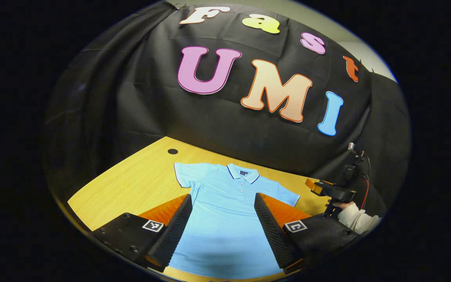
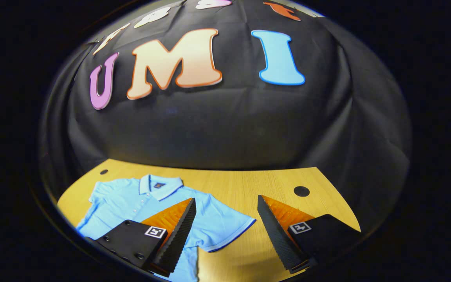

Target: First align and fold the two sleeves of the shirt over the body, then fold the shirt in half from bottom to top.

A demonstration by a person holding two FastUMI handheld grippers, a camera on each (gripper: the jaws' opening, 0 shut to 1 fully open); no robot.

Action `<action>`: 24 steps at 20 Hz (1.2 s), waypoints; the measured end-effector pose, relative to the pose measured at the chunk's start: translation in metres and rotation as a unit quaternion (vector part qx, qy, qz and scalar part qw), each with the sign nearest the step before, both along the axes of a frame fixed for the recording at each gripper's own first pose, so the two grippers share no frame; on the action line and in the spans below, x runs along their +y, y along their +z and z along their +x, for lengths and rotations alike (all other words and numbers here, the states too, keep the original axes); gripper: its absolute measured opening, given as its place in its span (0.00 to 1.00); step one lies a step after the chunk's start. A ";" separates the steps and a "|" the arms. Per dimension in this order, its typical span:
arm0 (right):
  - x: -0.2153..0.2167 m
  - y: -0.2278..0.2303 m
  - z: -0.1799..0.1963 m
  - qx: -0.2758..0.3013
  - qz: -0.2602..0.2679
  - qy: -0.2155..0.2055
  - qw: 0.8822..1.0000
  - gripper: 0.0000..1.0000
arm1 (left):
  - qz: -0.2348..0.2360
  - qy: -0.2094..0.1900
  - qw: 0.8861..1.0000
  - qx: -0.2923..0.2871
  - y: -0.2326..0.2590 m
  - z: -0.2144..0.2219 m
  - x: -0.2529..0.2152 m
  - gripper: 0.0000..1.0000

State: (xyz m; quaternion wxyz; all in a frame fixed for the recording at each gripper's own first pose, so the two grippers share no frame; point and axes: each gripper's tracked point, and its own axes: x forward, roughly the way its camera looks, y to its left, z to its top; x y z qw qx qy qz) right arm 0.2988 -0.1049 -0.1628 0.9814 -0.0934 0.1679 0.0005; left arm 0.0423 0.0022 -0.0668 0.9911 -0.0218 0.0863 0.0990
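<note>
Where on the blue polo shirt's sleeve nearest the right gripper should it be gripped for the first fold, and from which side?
Take the sleeve at its dark-trimmed cuff edge, coming from the outer side over the bare table. The shirt lies flat, front up, and that hem is a free edge between the right gripper and its open jaws, probably easy to lift inward.

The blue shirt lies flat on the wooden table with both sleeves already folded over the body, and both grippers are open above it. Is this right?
Not quite. The sleeves are not folded yet: the left gripper view shows both spread out flat beside the body of the shirt. The rest holds: it lies on the table, and both grippers' jaws stand open.
</note>
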 end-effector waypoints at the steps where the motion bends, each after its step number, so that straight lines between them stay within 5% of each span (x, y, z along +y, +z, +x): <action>1: -0.003 -0.013 0.007 0.014 0.006 -0.003 1.000 0.98 | 0.000 0.001 1.000 0.005 -0.004 0.002 -0.002 0.95; 7: -0.022 -0.084 0.031 0.077 0.018 -0.015 0.997 0.94 | -0.008 -0.008 1.000 0.020 -0.030 0.011 -0.026 0.96; 14: -0.024 -0.109 0.030 0.103 0.005 -0.004 0.995 0.98 | -0.008 -0.003 0.999 0.031 -0.040 0.013 -0.033 0.96; 17: -0.019 -0.110 0.030 0.102 0.003 0.002 0.995 0.92 | -0.006 0.006 0.999 0.032 -0.042 0.014 -0.030 0.96; 22: -0.002 -0.114 0.031 0.104 0.025 0.018 0.994 0.46 | -0.007 0.021 0.999 0.032 -0.042 0.008 -0.026 0.96; 23: -0.001 -0.113 0.030 0.106 0.032 0.013 0.994 0.25 | -0.008 0.024 0.999 0.031 -0.042 0.005 -0.026 0.96; 24: -0.001 -0.113 0.031 0.107 0.038 0.008 0.993 0.16 | -0.008 0.025 0.999 0.031 -0.042 0.003 -0.026 0.96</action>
